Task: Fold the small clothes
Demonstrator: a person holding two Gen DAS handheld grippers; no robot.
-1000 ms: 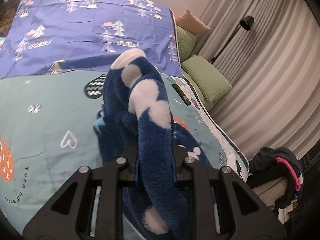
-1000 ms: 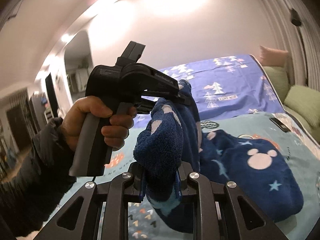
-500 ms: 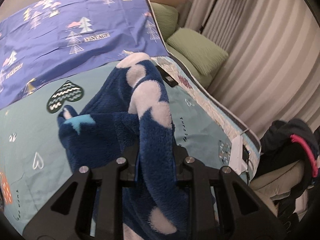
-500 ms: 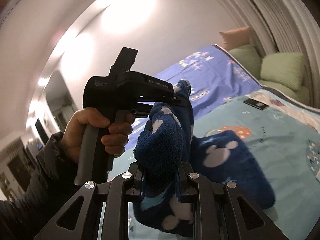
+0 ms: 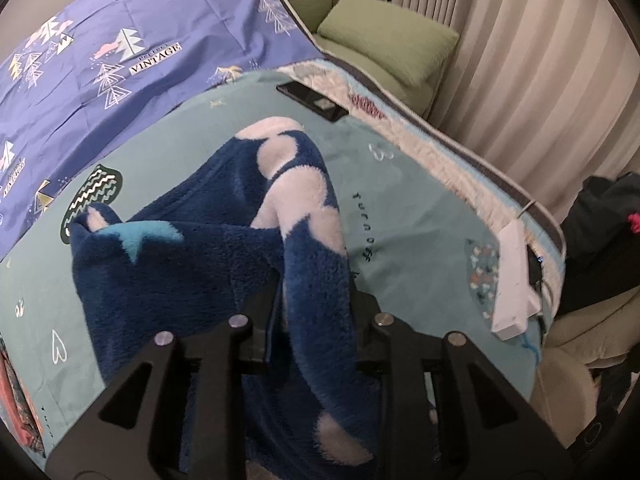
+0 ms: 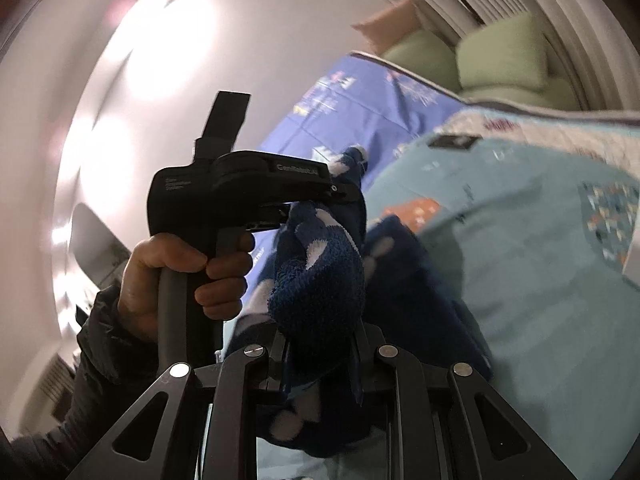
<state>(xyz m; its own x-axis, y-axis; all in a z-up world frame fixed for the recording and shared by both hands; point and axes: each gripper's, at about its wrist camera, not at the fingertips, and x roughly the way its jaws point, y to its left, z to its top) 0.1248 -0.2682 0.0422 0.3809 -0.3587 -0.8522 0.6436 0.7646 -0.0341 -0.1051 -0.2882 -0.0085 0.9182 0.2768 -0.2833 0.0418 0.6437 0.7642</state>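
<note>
Fleece fills the centre of both views: a navy garment (image 5: 248, 256) with white and pale-blue shapes, lifted above the teal bedspread (image 5: 420, 240). The left gripper (image 5: 312, 292) has a fold between its fingers, which are easing apart. The right gripper (image 6: 320, 344) stays out of nothing; its fingers clench a bunched fold at lower centre.
</note>
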